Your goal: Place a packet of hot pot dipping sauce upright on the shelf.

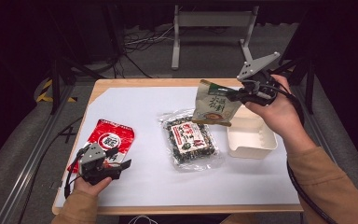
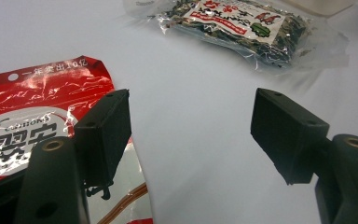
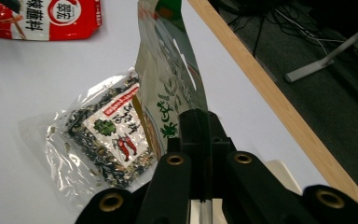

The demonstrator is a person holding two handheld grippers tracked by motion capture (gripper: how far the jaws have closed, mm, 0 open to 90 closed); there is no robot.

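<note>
A: How far along does the packing look?

B: Early, I'd judge. The right gripper (image 1: 230, 94) is clamped tight on the edge of a green seasoning packet (image 1: 213, 105) and holds it up in the air, hanging tilted just above the near-left corner of the white tray (image 1: 261, 144). Nothing sits in the tray yet, as far as the high view shows.

A: So that packet is the first one going in?

B: That's my reading. It hangs beyond the right gripper's closed jaws, with the tray below and to the side of them, not yet lowered.

A: And the other two?

B: The clear bag of dried spices with the red label (image 1: 191, 139) lies flat on the white sheet (image 1: 140, 182), below and left of the right gripper. The red sauce packet (image 1: 108, 139) lies just beside the left gripper (image 1: 121, 165), partly under its left jaw in the left gripper view.

A: Is the left gripper holding it?

B: No. Its jaws stand wide apart with bare sheet between them, low over the table. Both bags are left to move, I'd say.
</note>
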